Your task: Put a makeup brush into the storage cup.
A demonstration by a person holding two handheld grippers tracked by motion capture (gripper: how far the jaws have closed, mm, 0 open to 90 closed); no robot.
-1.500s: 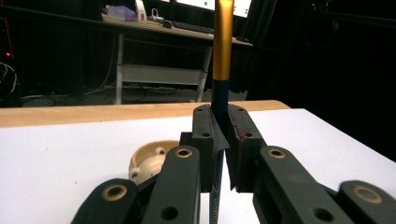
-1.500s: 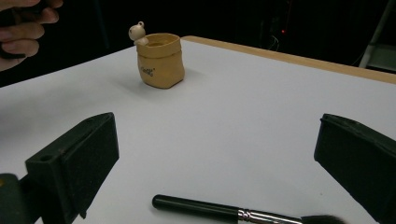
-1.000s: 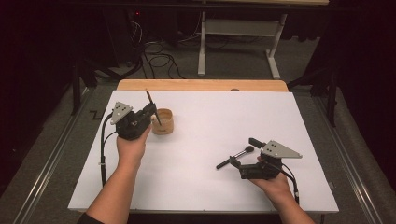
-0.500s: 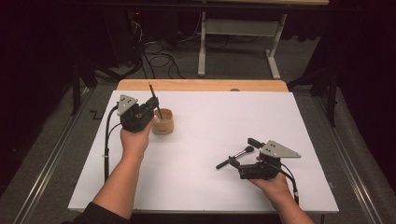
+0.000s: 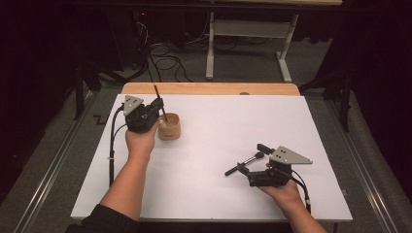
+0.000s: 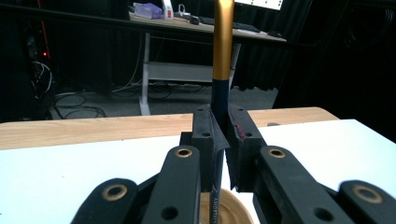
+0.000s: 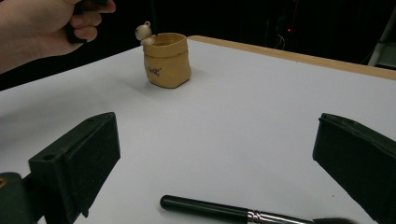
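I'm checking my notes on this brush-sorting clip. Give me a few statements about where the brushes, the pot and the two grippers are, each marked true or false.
1. The left gripper is shut on a thin brush. True.
2. That thin brush lies flat on the white table. False: it is held upright just over the small tan pot.
3. The right gripper has its jaws open. True.
4. The right gripper grips the black-handled brush. False: the brush lies on the table between the open jaws, untouched.
5. The tan pot lies tipped over. False: it stands upright.
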